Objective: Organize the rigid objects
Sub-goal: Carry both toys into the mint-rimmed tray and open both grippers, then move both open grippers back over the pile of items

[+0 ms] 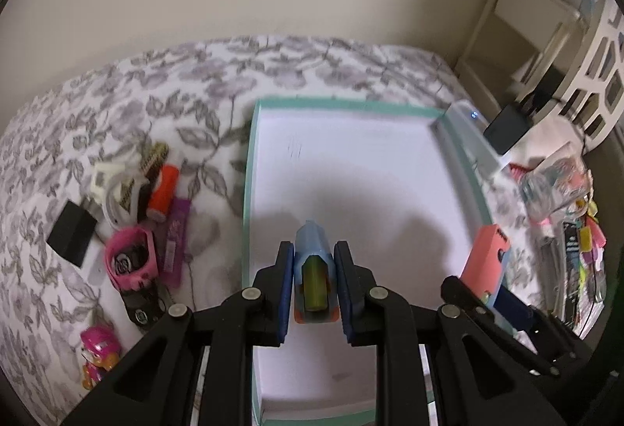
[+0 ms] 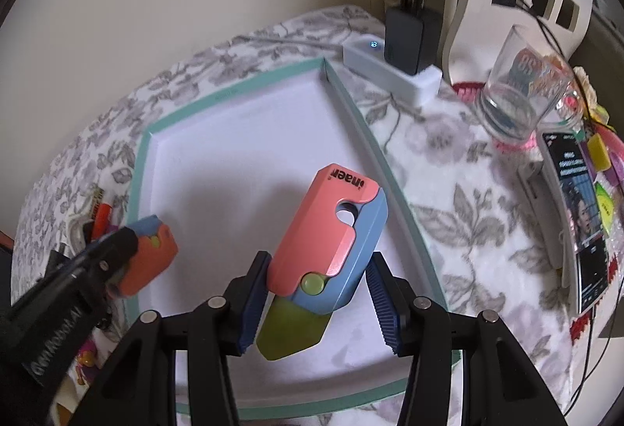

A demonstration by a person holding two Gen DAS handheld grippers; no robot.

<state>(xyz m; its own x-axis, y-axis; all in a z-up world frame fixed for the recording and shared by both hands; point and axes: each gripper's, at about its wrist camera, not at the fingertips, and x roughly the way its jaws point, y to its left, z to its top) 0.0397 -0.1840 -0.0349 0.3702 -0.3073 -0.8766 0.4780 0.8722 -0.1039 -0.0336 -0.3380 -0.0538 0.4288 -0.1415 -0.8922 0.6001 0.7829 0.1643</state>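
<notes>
Both my grippers hover over the teal-rimmed tray [image 1: 249, 168] on the floral bedspread [image 1: 117, 106]: my left gripper [image 1: 314, 283] is pinched onto a small blue-and-orange toy cutter [image 1: 312, 270], held edge-on, while my right gripper [image 2: 318, 303] clamps a larger pink-and-blue cutter [image 2: 331, 231], green blade toward the camera. I judge the main risk to be a clash between the two near grippers over the tray. The right pads [image 2: 384, 309] appear to catch only the cutter's lower body, so it could pivot and drop askew.

Left gripper [image 1: 312, 283] and right gripper [image 2: 316, 303] hover side by side, jaws clamped.
</notes>
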